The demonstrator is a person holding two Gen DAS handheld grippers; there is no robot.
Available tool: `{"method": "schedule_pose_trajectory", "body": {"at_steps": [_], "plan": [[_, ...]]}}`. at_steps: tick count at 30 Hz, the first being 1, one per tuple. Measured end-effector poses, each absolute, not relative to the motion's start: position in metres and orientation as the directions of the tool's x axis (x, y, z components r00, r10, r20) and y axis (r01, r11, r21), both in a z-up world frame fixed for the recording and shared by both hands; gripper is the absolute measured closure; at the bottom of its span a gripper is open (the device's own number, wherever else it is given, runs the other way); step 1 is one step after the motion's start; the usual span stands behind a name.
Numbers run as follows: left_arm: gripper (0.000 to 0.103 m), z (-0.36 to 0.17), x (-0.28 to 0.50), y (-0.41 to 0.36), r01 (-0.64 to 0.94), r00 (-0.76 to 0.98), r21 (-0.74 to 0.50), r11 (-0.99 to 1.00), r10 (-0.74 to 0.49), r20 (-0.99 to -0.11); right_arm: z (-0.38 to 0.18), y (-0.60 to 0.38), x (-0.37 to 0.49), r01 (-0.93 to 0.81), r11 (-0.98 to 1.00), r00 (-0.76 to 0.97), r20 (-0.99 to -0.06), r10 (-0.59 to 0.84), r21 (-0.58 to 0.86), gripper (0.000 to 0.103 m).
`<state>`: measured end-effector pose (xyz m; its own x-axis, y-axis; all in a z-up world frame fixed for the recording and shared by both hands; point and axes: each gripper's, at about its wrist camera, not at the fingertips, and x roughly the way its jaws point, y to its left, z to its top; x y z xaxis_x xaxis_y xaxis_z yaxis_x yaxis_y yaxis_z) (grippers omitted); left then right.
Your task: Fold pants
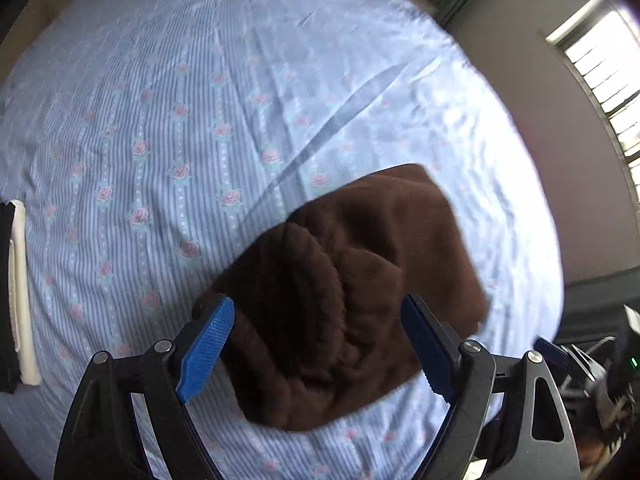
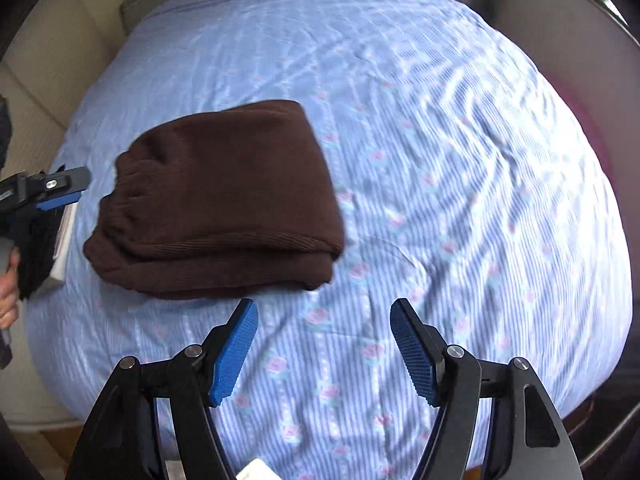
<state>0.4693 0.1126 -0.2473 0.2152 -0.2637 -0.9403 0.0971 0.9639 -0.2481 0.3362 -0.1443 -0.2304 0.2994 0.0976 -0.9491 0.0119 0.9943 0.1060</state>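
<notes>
The brown pants (image 1: 352, 292) lay folded on the striped floral bedsheet (image 1: 160, 120), just ahead of the left gripper (image 1: 318, 344), whose jaws stood wide and empty. Only the right wrist view showed the stacked folded edge (image 2: 224, 248); the right gripper (image 2: 324, 344) gaped wide over bare sheet, pants ahead-left.

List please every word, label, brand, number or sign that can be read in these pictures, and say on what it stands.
None can be read.
Pants: no label or print shows.
Sheet: only stripes and a rose pattern, no text.
White object at the left edge: faint marks, too blurred to read.
Left gripper and right gripper: no lettering visible.
</notes>
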Motion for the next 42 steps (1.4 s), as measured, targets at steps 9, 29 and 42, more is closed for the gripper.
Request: {"method": "schedule_pose_trajectory", "body": {"at_steps": [9, 29, 42], "plan": [[0.057, -0.277, 0.493, 0.094, 0.020, 0.152, -0.141, 0.990, -0.143, -0.978, -0.257, -0.156, 0.336, 0.018, 0.988, 0.226, -0.963, 0.148, 0.156, 0.033], [0.069, -0.261, 0.418, 0.173, -0.280, 0.112, -0.304, 0.911, -0.284, -0.952, -0.307, -0.132, 0.370, -0.126, 0.976, 0.142, -0.971, 0.194, 0.176, 0.033], [0.016, -0.309, 0.419, 0.172, -0.261, 0.074, -0.214, 0.941, -0.201, -0.977, -0.305, -0.115, 0.362, -0.159, 0.978, 0.131, -0.978, 0.160, 0.138, 0.033]]}}
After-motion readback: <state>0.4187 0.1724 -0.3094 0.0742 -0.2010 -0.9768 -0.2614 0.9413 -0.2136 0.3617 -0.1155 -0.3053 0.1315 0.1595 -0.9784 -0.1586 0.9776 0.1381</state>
